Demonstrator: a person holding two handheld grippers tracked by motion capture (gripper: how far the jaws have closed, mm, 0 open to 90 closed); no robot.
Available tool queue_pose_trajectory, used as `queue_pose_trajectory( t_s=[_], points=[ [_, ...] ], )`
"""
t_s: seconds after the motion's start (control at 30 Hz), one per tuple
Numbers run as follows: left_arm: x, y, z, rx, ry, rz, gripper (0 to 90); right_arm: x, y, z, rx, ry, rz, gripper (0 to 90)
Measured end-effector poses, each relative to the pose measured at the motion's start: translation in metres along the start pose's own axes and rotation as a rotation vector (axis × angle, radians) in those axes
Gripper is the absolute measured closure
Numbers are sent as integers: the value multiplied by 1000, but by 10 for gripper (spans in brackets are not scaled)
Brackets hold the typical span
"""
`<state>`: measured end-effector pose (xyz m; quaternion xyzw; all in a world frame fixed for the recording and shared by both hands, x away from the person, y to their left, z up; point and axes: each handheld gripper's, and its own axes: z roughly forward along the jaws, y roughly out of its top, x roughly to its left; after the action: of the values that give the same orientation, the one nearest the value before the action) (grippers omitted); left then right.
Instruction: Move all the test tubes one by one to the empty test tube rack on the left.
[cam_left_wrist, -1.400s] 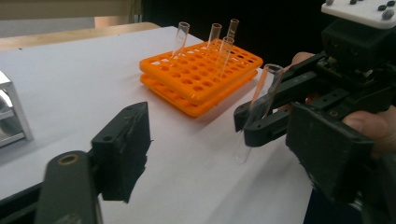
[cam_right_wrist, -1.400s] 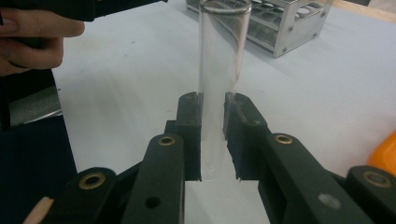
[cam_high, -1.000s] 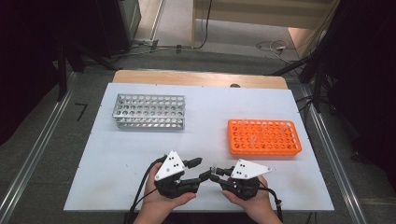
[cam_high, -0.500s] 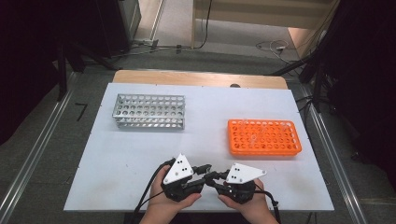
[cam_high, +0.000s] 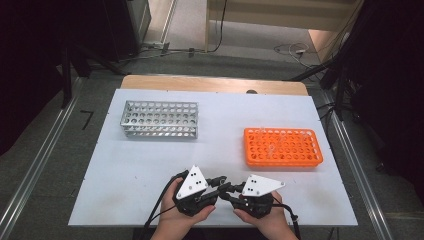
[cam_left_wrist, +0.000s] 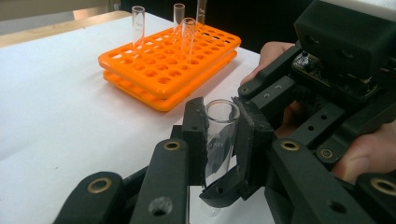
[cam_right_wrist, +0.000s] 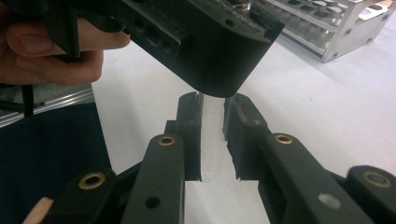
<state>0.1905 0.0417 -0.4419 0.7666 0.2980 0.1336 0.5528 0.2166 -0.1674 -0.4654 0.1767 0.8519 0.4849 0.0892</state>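
Note:
A clear glass test tube stands upright between the two grippers near the table's front edge. My left gripper is shut on it; its jaws have just been closing, and the pads now press the tube's sides just below the rim. My right gripper is shut on the same tube, which shows as a pale strip between its pads. In the high view the left gripper and right gripper point at each other, tips meeting. The left gripper's body hangs close over the right one's jaws.
An orange tube rack sits at the right of the white table, with several clear tubes standing in it. A metal rack sits at the back left. A person's hands hold both grippers at the front edge.
The left gripper's jaws, spread a second ago, have closed on the tube, and it has shifted slightly toward the right gripper. The right gripper has stayed put.

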Motion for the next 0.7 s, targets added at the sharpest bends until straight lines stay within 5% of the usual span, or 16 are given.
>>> queue_pose_trajectory(
  t_s=[0.23,0.7],
  points=[
    [4,2,-6,-15,19,-11,758,0,-1,-2,-4,7,7,606],
    [27,6,-23,-27,69,-45,759,-27,-11,-40,-55,-76,89,48]
  ],
)
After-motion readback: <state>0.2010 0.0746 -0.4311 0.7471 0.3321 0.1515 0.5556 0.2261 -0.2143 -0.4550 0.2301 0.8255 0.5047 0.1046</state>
